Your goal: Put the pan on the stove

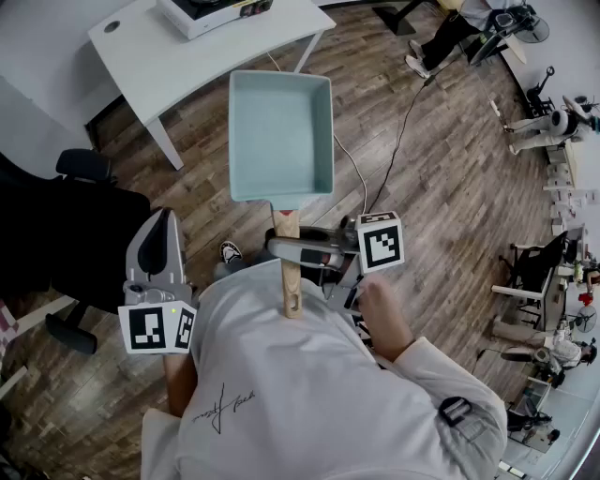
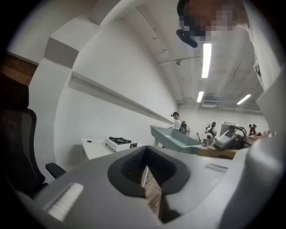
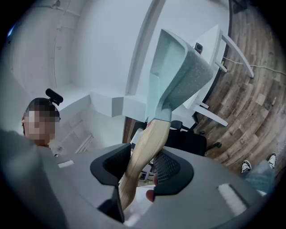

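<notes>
- Far left, a black office chair (image 1: 82, 211) stands on the wood floor (image 1: 450, 187). It plays no part in the task, but we'd flag it as something to steer round on the way.
- The left gripper (image 1: 163, 221) is held out level beside the chair. Its jaws are drawn together to a thin slit with nothing between them. We judge it is just parked clear so the pan can swing freely.
- The white desk (image 1: 141, 56) is ahead, upper left, and the stove (image 1: 211, 11) sits on it at the far edge. That is the drop target.
- The pan (image 1: 281, 136) is teal and rectangular, open side up and roughly level. It is in the air over the floor, short of the desk and well apart from the stove, so it is not yet placed.
- Its wooden handle (image 1: 290, 277) points back at the person.
- The right gripper (image 1: 281, 249) comes in from the side and pinches the handle close to the pan body. The free end of the handle sticks out behind. Gripping near the body likely keeps the pan from drooping.
- We judge this as mid-carry. The next move needs a forward reach, then lowering the pan flat onto the burner.
- Right of that, a cable (image 1: 398, 141) trails over the floor.
</notes>
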A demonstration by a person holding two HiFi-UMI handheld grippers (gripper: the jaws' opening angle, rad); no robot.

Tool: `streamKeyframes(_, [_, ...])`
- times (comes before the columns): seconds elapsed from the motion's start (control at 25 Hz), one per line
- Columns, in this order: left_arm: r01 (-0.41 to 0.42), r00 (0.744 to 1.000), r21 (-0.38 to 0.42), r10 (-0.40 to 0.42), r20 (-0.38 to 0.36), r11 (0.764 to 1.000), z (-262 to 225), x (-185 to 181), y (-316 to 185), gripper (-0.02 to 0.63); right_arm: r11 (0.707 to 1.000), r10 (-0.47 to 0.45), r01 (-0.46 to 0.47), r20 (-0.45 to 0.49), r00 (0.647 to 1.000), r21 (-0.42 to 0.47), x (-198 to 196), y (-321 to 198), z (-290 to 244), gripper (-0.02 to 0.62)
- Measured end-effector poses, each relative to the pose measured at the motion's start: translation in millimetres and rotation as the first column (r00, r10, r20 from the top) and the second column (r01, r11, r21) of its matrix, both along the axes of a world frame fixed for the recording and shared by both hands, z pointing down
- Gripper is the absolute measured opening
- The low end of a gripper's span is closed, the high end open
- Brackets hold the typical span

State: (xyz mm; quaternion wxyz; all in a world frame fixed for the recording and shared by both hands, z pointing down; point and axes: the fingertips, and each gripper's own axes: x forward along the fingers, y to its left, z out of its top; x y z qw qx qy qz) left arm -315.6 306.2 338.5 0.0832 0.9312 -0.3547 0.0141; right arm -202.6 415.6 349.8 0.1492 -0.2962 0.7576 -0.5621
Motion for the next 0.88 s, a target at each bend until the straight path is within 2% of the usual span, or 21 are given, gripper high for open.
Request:
streamKeyframes(0.16, [-0.013,1.000,-0.021,0.014,0.022,1.000,8,0,3,0.051,1.000,0.020,-0.020,0.018,1.000,-0.003,0,5,-2,0.155])
streamKeyframes(0.28, [-0.033,0.998,-0.002,0.033,0.047,0.999,9,3,8,0.051,1.000,0.029,-0.029,0.022,0.999,-0.013,1,10,0,0.155])
streamKeyframes(0.4, [-0.079,0.994,0.020,0.077,0.074,0.997,10,16,16,0.051,0.998,0.049,-0.048,0.032,0.998,-0.029,7,16,1,0.155])
streamKeyframes(0.52, [-0.100,0.993,0.001,0.100,0.066,0.995,13,28,17,0.051,0.996,0.081,-0.081,0.019,0.997,-0.036,17,15,3,0.156])
streamKeyframes(0.68, [-0.102,0.993,-0.015,0.103,0.064,0.995,20,33,12,0.051,0.994,0.099,-0.099,-0.008,0.995,-0.044,27,8,9,0.156])
streamKeyframes(0.88, [-0.072,0.995,-0.031,0.074,0.068,0.997,23,40,-2,0.051,0.994,0.102,-0.102,0.009,0.995,-0.043,46,-2,6,0.160])
